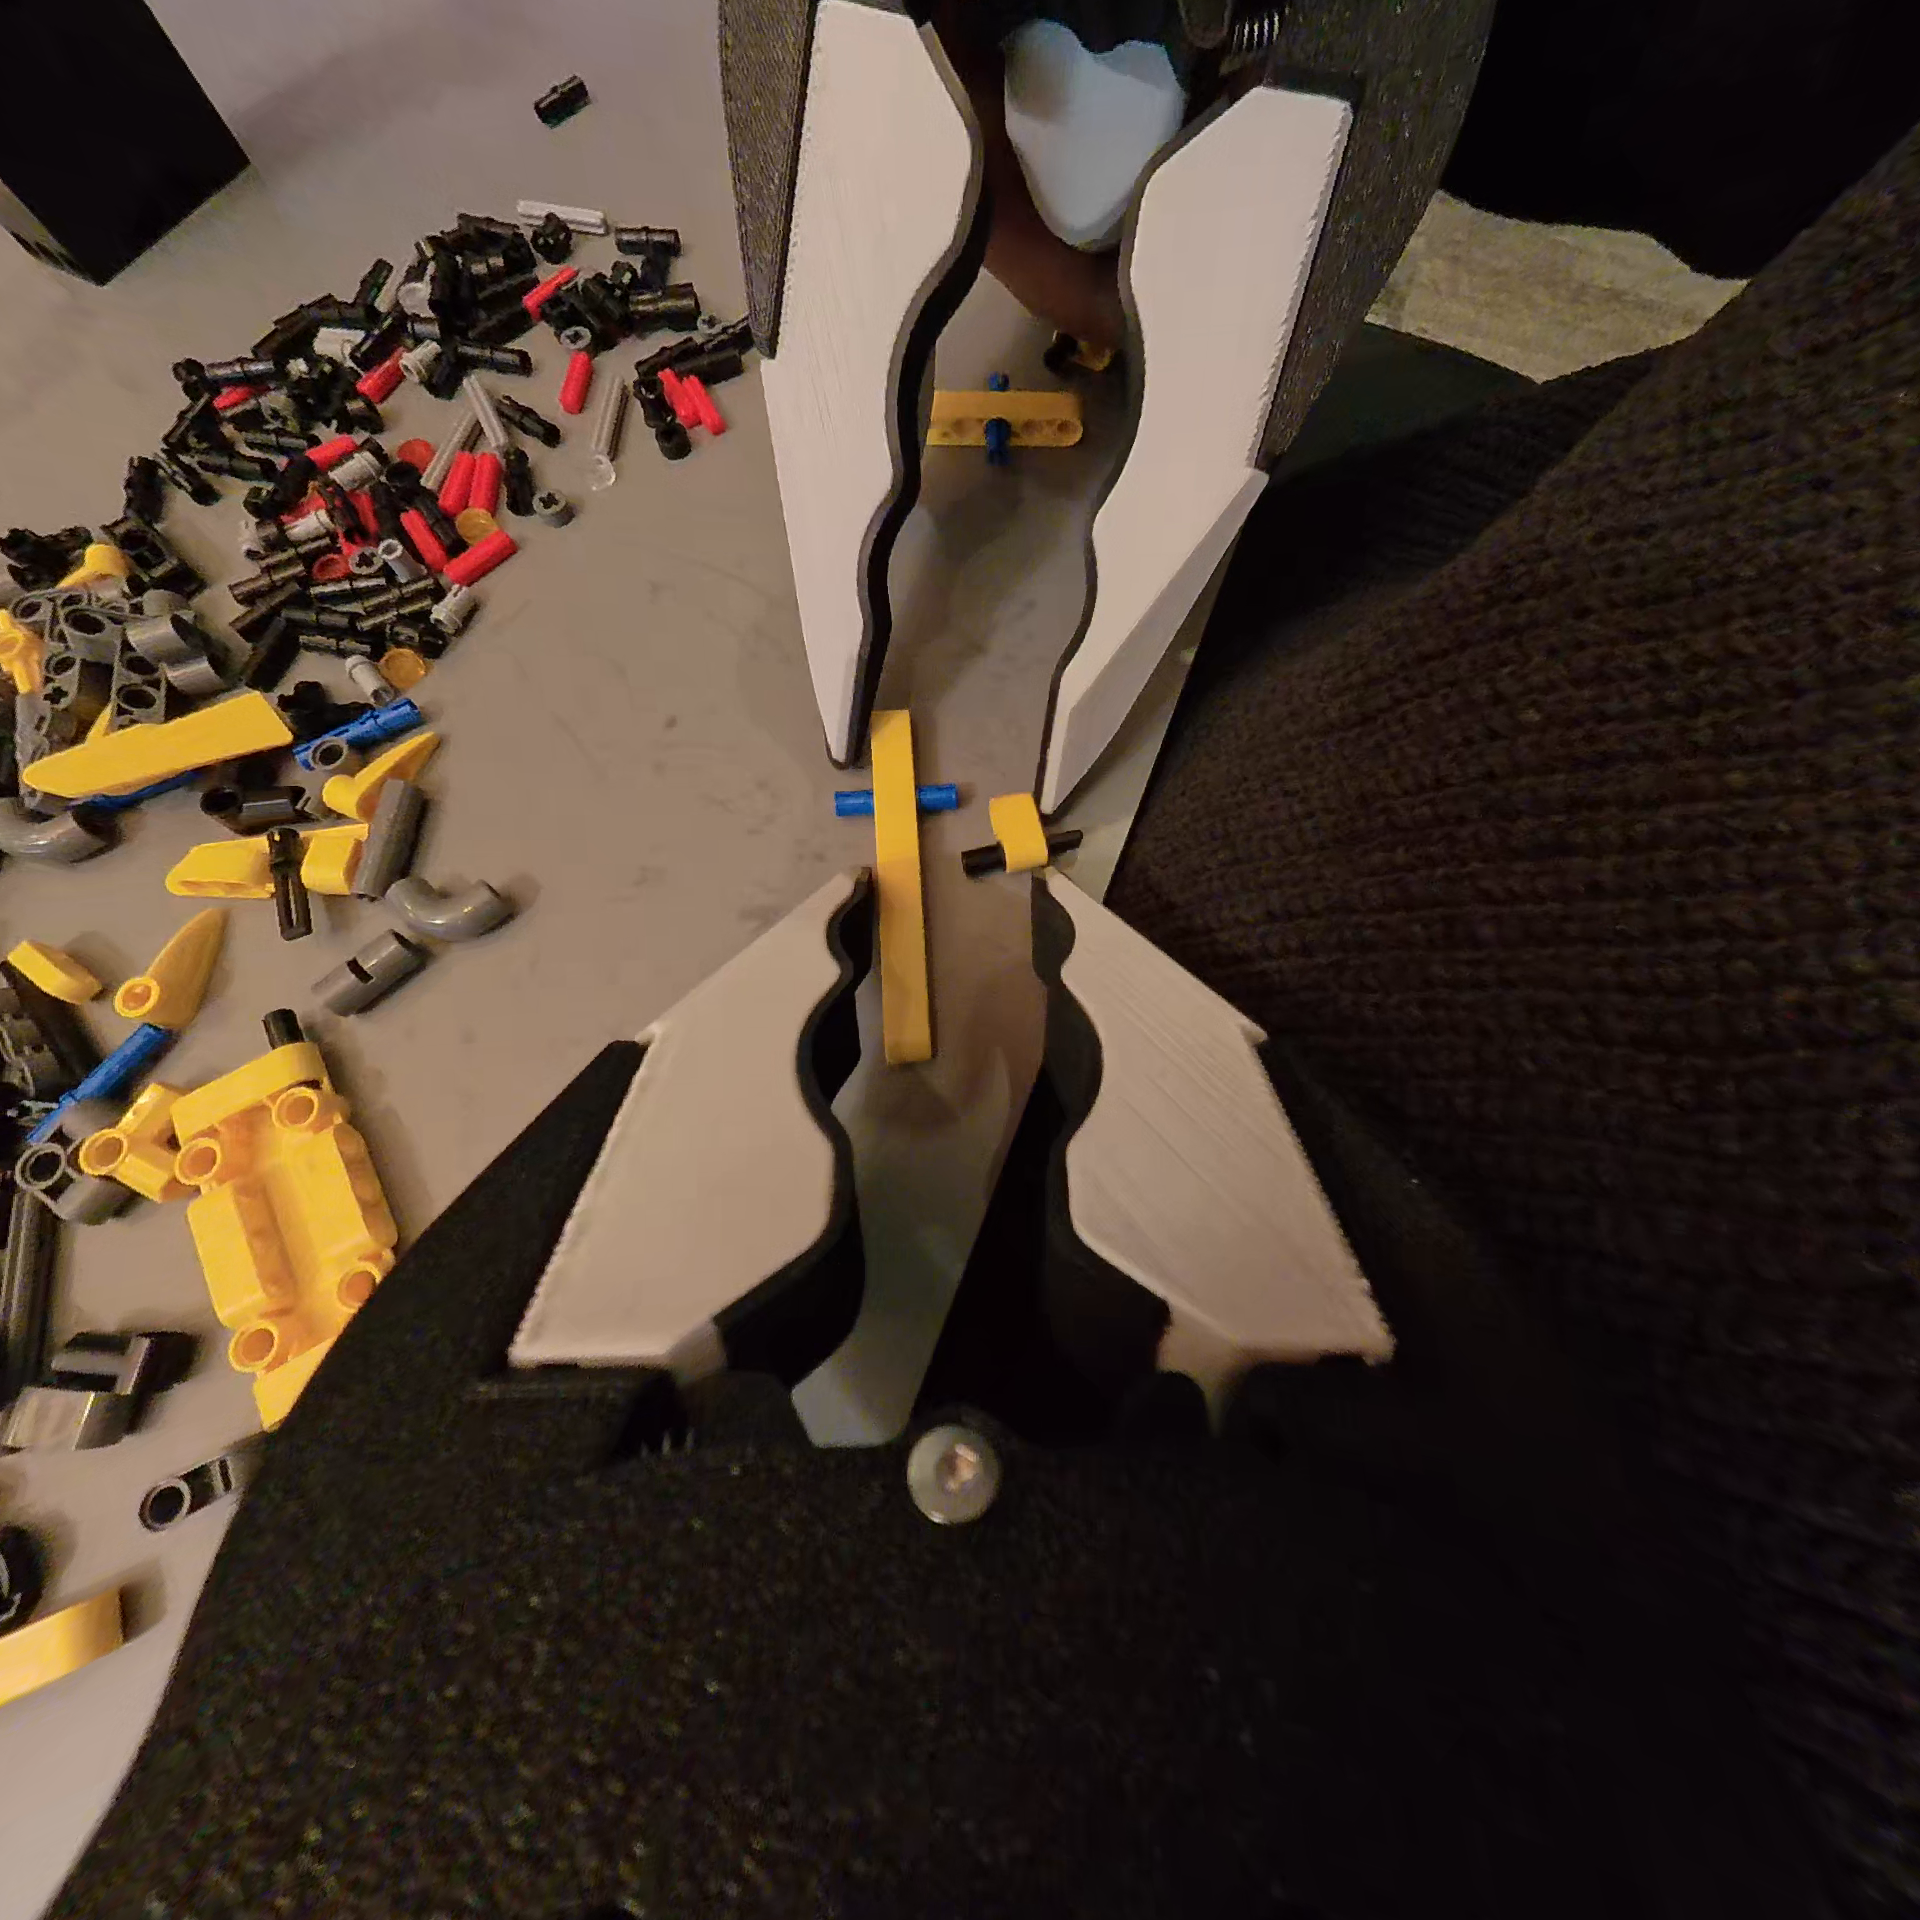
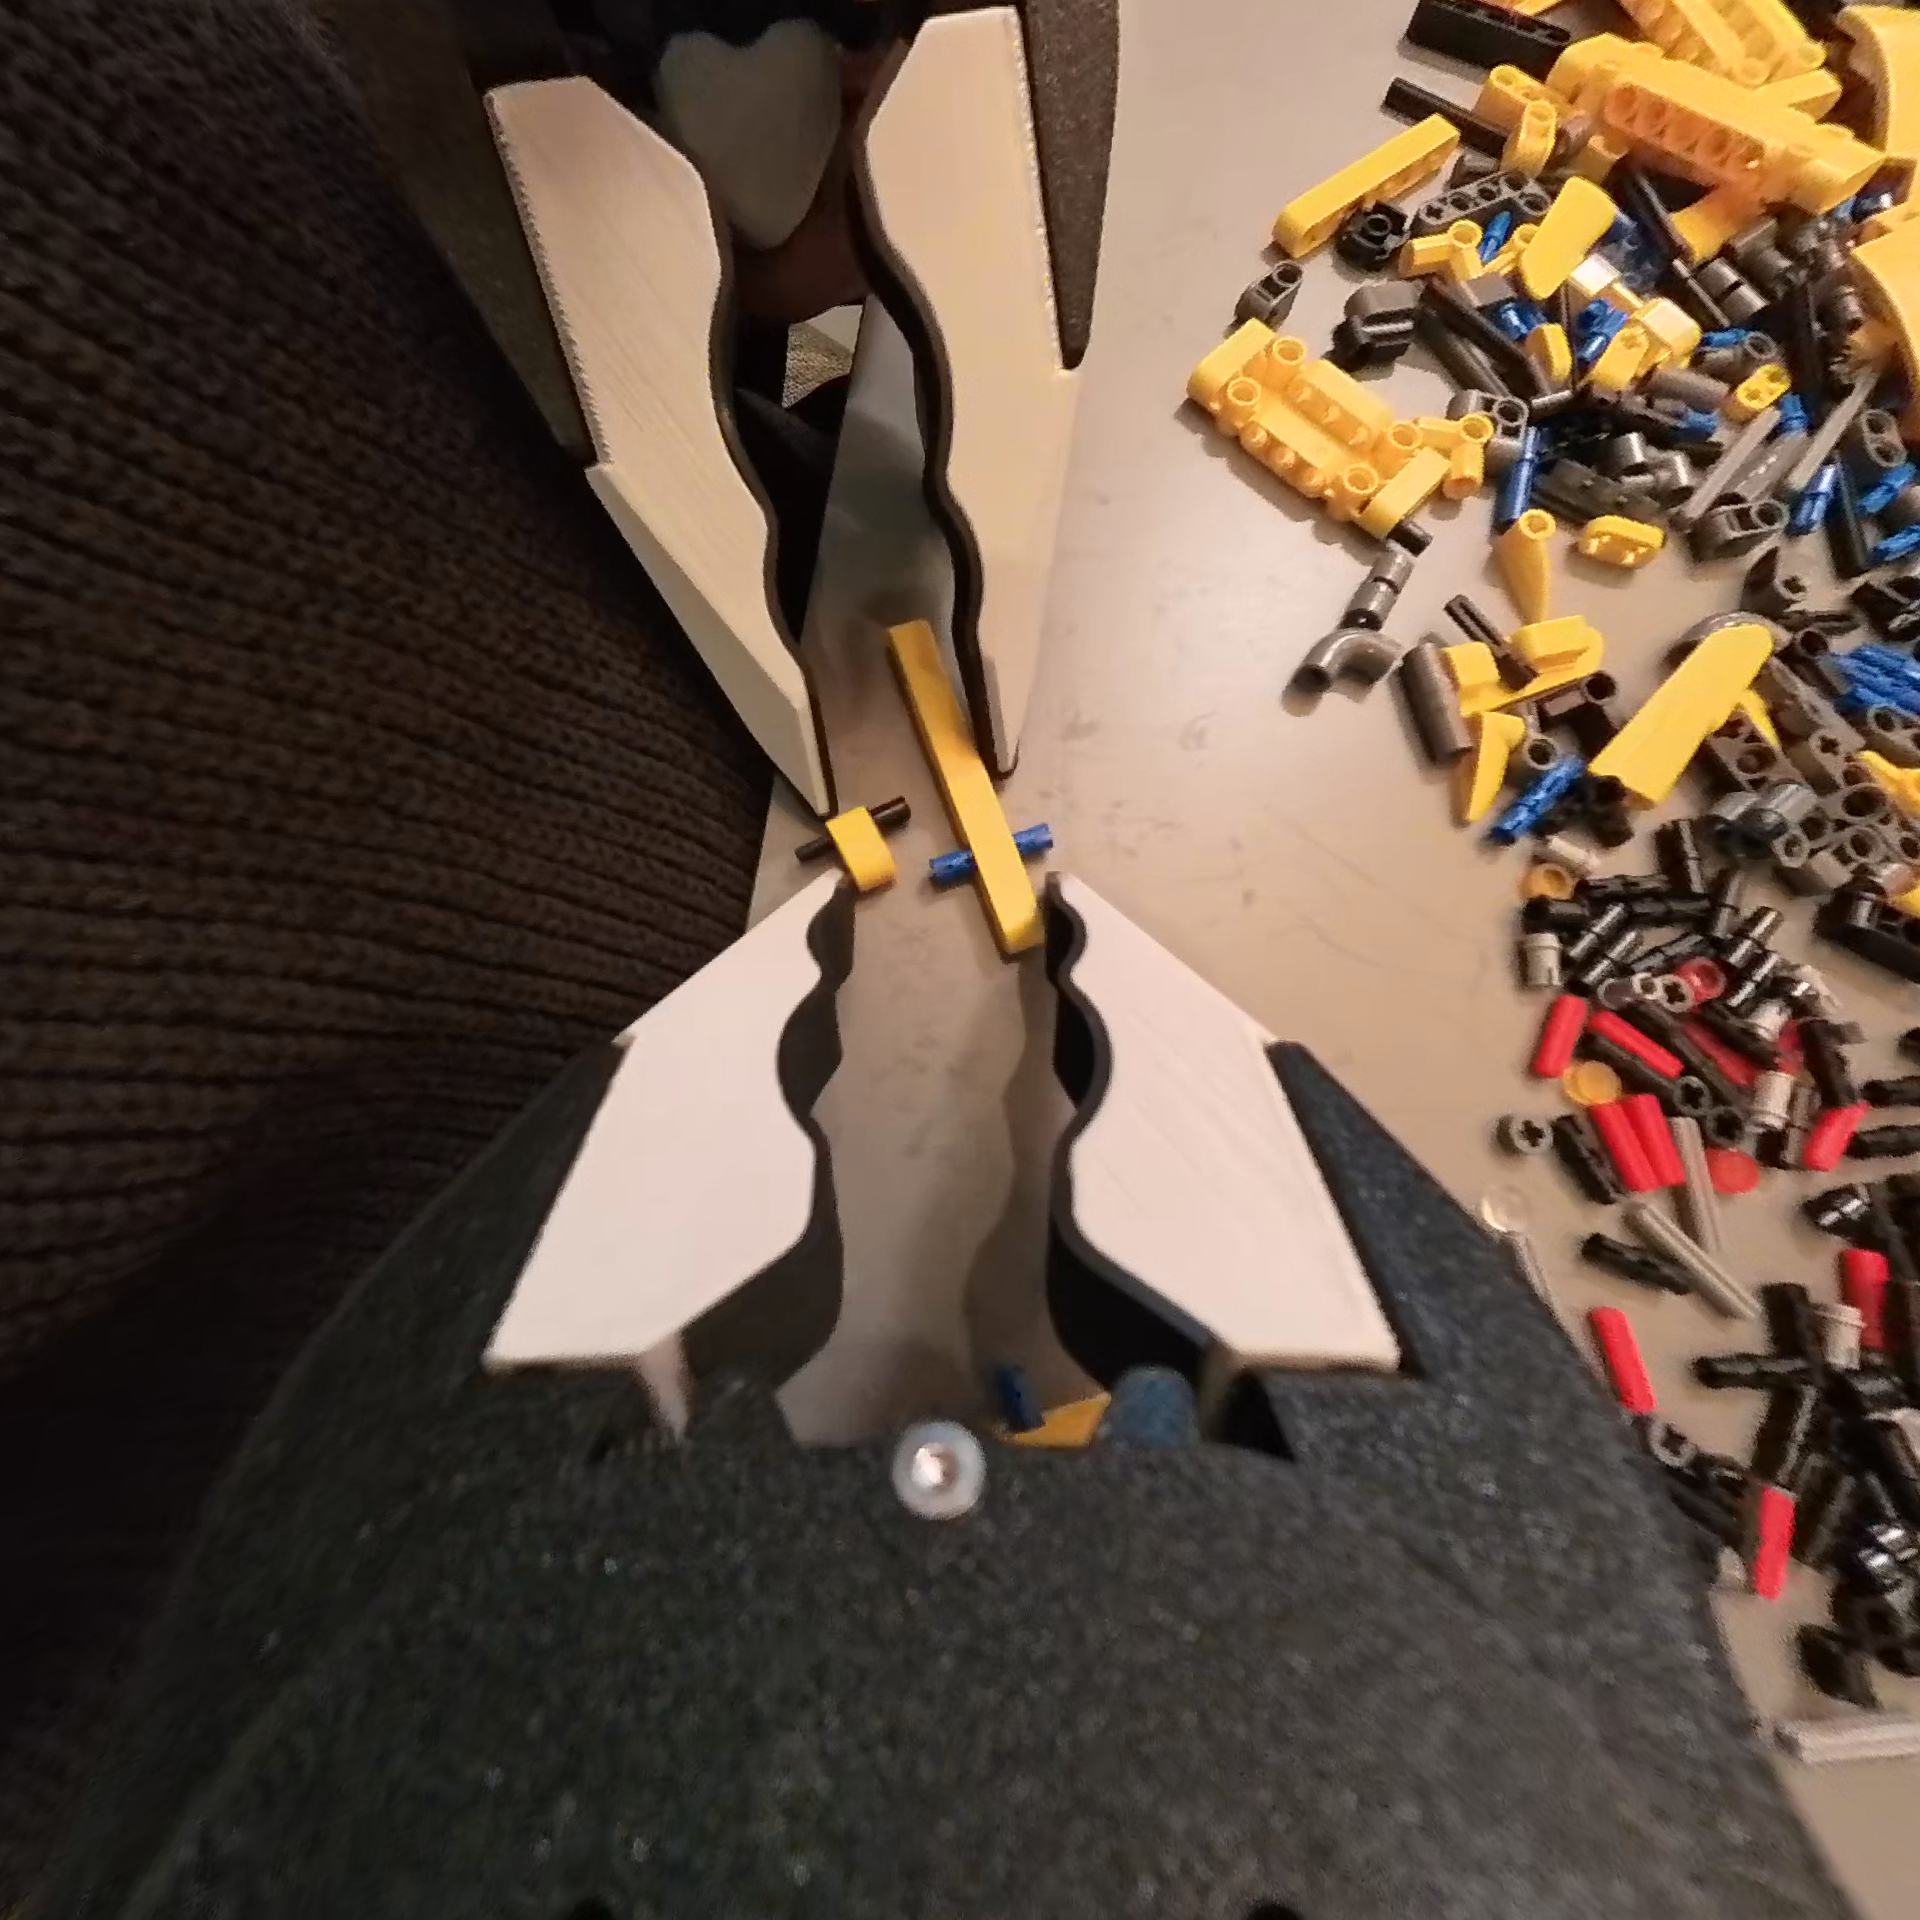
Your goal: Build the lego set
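Observation:
My left gripper (image 1: pixel 951 883) and right gripper (image 2: pixel 945 878) face each other tip to tip over the grey table (image 1: pixel 644 748), both open. A long thin yellow beam (image 1: pixel 902 883) with a blue pin (image 1: pixel 940 797) through it stands on edge between them. It reaches in between the left gripper's fingers, along one of them, ungripped. It also shows in the right wrist view (image 2: pixel 977 810). A small yellow piece on a black pin (image 1: pixel 1018 836) sits at the table's edge, between the tips of both grippers' fingers (image 2: pixel 862 847). The right gripper (image 1: pixel 948 779) shows opposite in the left wrist view.
A second yellow beam with a blue pin (image 1: pixel 1003 421) lies under the right gripper. Heaps of black, red, grey, yellow and blue building pieces (image 1: pixel 343 468) (image 2: pixel 1662 727) spread beside the grippers. A black box (image 1: pixel 104 135) stands far off. Dark knitted fabric (image 1: pixel 1558 831) borders the table's edge. Both grippers' tips are close together, under 4 cm apart.

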{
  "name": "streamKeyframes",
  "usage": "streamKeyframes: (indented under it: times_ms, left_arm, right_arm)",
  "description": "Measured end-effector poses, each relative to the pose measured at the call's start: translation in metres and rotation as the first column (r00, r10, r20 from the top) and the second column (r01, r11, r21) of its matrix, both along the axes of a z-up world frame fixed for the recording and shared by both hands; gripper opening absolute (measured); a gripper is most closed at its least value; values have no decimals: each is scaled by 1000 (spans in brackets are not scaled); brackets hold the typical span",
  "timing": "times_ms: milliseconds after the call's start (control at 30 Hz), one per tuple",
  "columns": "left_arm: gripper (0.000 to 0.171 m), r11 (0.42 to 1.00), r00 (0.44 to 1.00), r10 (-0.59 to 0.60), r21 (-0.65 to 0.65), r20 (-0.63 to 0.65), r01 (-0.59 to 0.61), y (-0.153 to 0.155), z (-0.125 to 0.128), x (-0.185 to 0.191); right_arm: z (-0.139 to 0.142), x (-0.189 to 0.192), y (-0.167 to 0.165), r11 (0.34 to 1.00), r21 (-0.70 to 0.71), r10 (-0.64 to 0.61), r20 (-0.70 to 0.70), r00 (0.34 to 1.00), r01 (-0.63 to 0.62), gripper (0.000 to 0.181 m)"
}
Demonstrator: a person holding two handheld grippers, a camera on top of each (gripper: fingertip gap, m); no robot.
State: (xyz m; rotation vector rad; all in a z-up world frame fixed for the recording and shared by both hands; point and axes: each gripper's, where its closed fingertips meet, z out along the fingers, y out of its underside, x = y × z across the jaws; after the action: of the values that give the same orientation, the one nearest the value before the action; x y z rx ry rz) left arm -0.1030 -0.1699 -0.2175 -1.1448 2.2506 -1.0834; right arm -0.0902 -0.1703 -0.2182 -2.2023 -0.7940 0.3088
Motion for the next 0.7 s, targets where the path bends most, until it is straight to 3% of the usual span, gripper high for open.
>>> streamKeyframes:
  times_ms: [700]
  left_arm:
    - [21,1000,1000,5,7,9,-5,0,0,1]
  right_arm:
    - [0,-4,-1,1000,4,8,24,1000,-8,30]
